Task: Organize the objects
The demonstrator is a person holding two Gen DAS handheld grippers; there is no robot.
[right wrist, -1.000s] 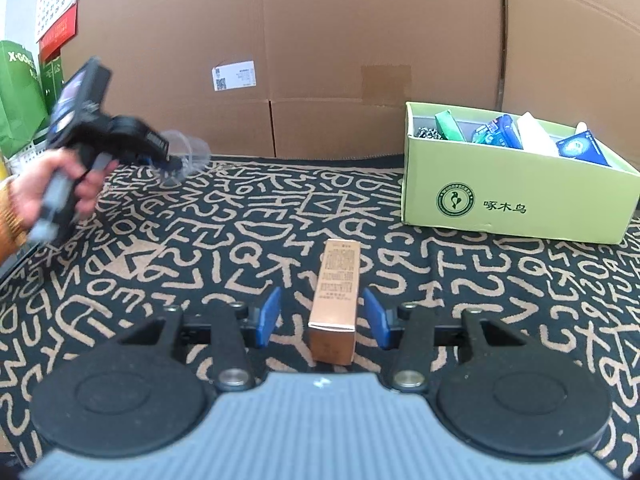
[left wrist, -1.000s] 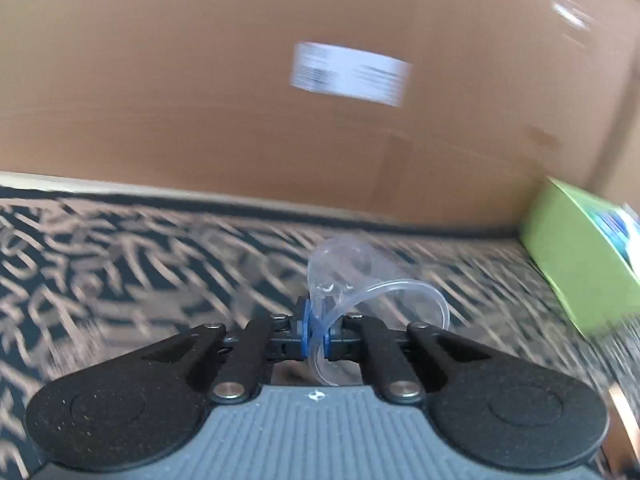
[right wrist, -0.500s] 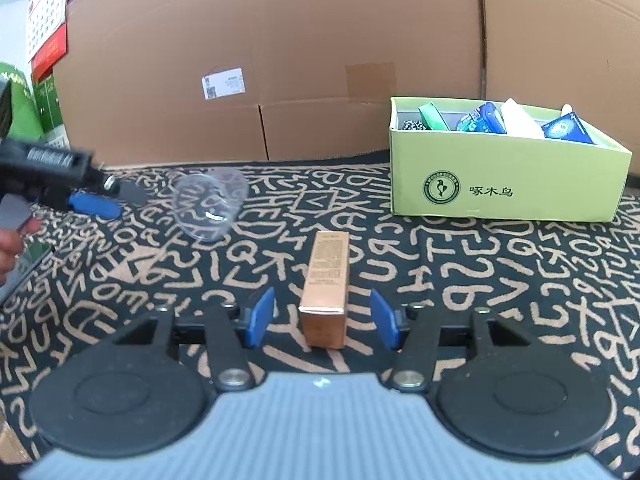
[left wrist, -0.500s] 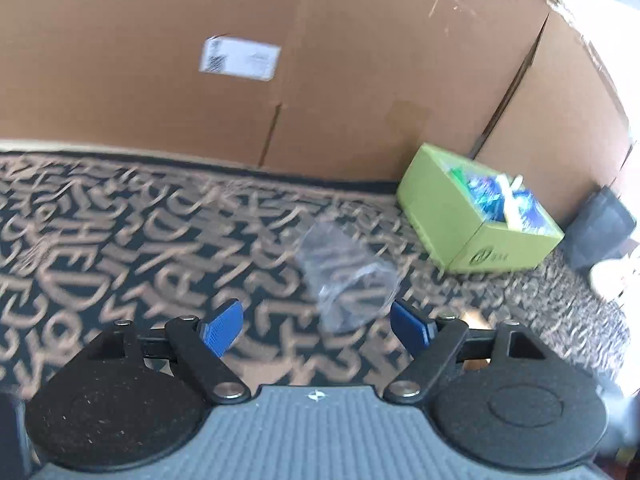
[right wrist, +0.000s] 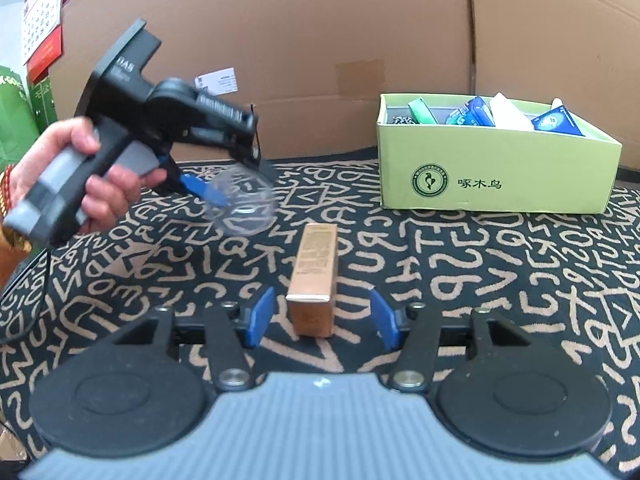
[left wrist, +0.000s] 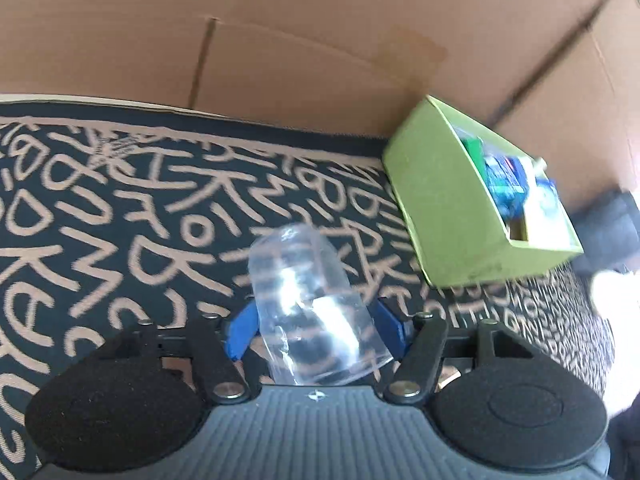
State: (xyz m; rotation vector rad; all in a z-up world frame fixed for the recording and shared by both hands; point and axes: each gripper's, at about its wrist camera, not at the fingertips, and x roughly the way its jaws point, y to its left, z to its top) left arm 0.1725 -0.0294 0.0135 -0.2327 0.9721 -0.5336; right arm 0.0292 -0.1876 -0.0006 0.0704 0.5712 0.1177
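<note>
The carton [right wrist: 313, 278] lies on the mat [right wrist: 480, 280], long axis running near to far, its near end between the right gripper [right wrist: 322, 322]'s parted fingers, gaps both sides: nothing grasped. Left and farther, the left gripper [left wrist: 316, 330], jaws just closing, brackets a clear cup [left wrist: 316, 312] held off the mat; contact is unclear. The green box [right wrist: 496, 176] sits far right.
</note>
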